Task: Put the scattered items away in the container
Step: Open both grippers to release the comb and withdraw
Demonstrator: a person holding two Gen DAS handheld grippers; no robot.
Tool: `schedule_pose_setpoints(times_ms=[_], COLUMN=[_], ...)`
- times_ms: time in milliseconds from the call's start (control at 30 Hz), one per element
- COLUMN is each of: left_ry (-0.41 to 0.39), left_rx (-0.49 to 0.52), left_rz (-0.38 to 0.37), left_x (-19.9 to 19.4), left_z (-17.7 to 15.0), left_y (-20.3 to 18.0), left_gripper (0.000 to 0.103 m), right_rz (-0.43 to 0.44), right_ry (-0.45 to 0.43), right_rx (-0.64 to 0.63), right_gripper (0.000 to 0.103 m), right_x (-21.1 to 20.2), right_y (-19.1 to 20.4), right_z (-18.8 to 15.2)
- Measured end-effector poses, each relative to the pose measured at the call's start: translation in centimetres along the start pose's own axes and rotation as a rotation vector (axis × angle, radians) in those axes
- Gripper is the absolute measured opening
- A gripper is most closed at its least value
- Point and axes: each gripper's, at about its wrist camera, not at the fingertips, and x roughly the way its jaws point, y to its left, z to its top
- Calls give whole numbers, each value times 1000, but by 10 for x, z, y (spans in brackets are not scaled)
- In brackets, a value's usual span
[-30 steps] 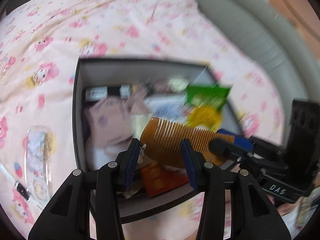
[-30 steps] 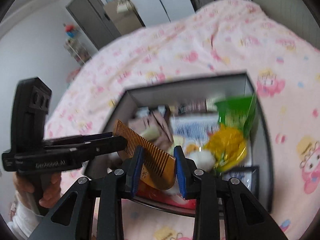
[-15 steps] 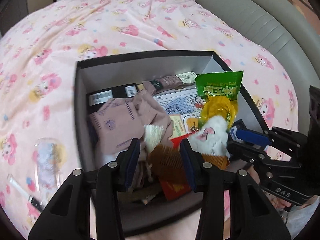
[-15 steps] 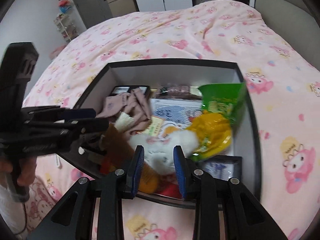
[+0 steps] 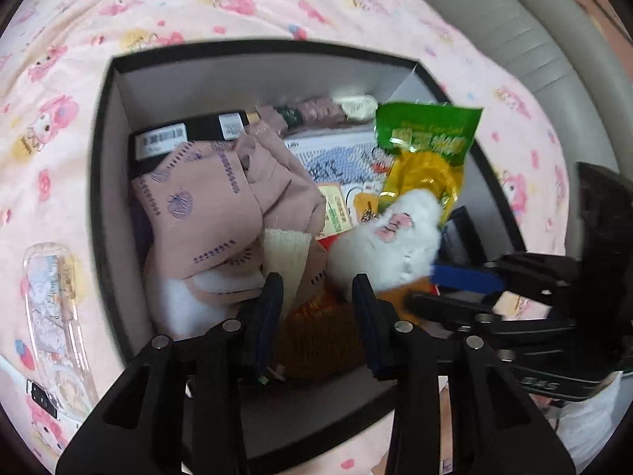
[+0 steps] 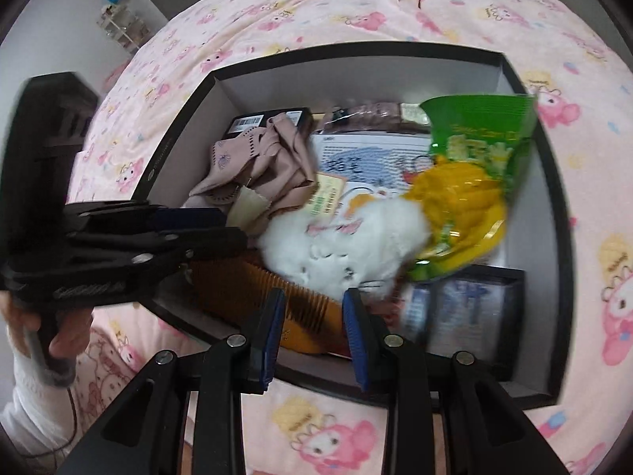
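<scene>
**Both tongs over the box, comb lying inside**

Left tongs (image 5: 316,293): jaws apart, nothing between them but a view down onto the comb (image 5: 320,332), which lies at the near edge of the box (image 5: 101,182). No contact visible between the pads and the comb.

Right tongs (image 6: 310,304): jaws apart too, hovering over the same near edge. Comb (image 6: 273,297) sits just under and to the left of them, teeth up, partly blurred.

Around the left tongs:
- just ahead and right: white plush toy (image 5: 391,245), lying on part of the comb
- ahead and left: crumpled pink cloth (image 5: 213,206), and a cream tassel (image 5: 285,253) right at the left fingertip
- further ahead, right: green and yellow snack bag (image 5: 427,150), leaning on the plush
- far wall side: black carton with barcode (image 5: 186,138), printed paper (image 5: 336,158) under the pile
- right tongs come in from the right, tips close to the plush

Outside the box, left of the left tongs: clear phone case (image 5: 51,297) on the pink bedsheet (image 5: 237,4).

Right view: left tongs (image 6: 221,225) cross in from the left, tips near the cloth and the plush (image 6: 340,245). Dark blurred packet (image 6: 470,308) just right of the right tongs.

Box is crowded; plush and cloth overlap the comb.
</scene>
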Motion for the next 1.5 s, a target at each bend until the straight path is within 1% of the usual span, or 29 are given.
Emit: schedule_pose_setpoints(times_ms=[133,233,267,333,400,500,533,600,700,733,767,833,900,933,967,1000,1033,1067,1133,1233,1300,1333,1367,1400,1433,1467,1500], left_ry=[-45,-49,-43,-26,-1,51,62,76,85,83,78,64,54,28,0,-45,-75,-122,-199,-320,-395,-423,-438,-463,-476,-495,-511], left_rx=[-17,-29,-36,-45,-51,-97,-103,-87,-16,-2,7,2,-11,-12,-6,8,18,30,45,92,113,109,100,85,79,75,72], left_rz=[-43,-69,-87,-121,-158,-263,-254,-200,-57,-29,-13,-15,-21,-5,15,41,58,84,118,152,170,175,176,169,160,147,150], left_x=[-12,-12,-11,-8,-3,5,7,11,19,20,22,22,19,13,8,-1,-6,-16,-34,-65,-85,-93,-99,-109,-114,-120,-127], left_z=[-1,2,2,2,3,0,0,-1,-6,-8,-9,-10,-11,-14,-16,-20,-23,-29,-38,-46,-56,-61,-65,-73,-76,-83,-91], left_y=[6,8,9,13,14,16,15,10,-5,-8,-10,-10,-8,-10,-12,-16,-19,-23,-31,-48,-58,-61,-62,-63,-63,-64,-65], left_gripper=[36,37,37,36,37,42,42,42,42,42,43,44,45,45,48,53,55,59,59,60,62,63,67,74,77,80,80], right_rz=[36,62,59,16,-52,-112,-119,-151,-227,-245,-257,-268,-289,-317,-332,-343,-344,-342,-347,-381,-402,-414,-429,-434,-436,-433,-429], right_ry=[0,-9,-18,-43,-73,-122,-136,-159,-155,-152,-151,-152,-167,-181,-192,-211,-226,-240,-263,-319,-365,-381,-405,-423,-440,-458,-470], right_rx=[-6,-26,-36,-47,-46,-25,-22,-25,-49,-53,-55,-45,-13,10,23,40,52,62,73,71,77,85,96,101,103,106,112], right_gripper=[28,28,28,28,28,28,28,28,28,28,28,30,34,38,41,41,42,43,44,47,50,57,63,66,67,68,68], right_x=[7,7,5,-2,-10,-21,-23,-26,-20,-17,-15,-13,-13,-14,-16,-19,-22,-25,-33,-53,-71,-78,-89,-97,-103,-111,-116], right_y=[16,28,31,33,32,27,26,25,26,25,25,23,20,18,18,18,19,20,24,36,45,48,51,53,55,59,60], right_z=[1,1,1,0,-1,-1,-1,-1,1,1,0,-1,-2,-2,-4,-5,-6,-9,-12,-21,-30,-33,-40,-45,-50,-57,-62])
